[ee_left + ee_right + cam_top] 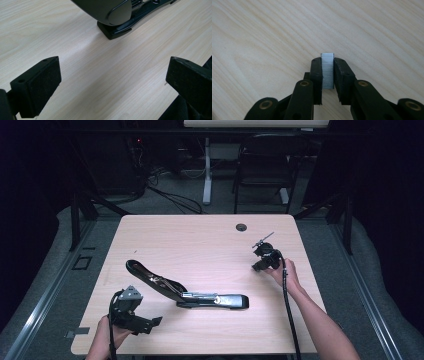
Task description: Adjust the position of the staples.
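Staples, a short silver strip [327,71], sat pinched between the closed jaws of the right gripper [263,257], held over the right part of the wooden table [200,235]. Reading left to right: the left gripper [150,324] rested near the table's front left corner, jaws spread wide and empty, just short of the stapler [187,292]. That stapler lay swung open at mid-table, its long axis running left to right, magazine end toward the right. From the strip, the stapler lay to the left and nearer the person, bare tabletop between them. The left gripper was the closer one for steadying it, probably.
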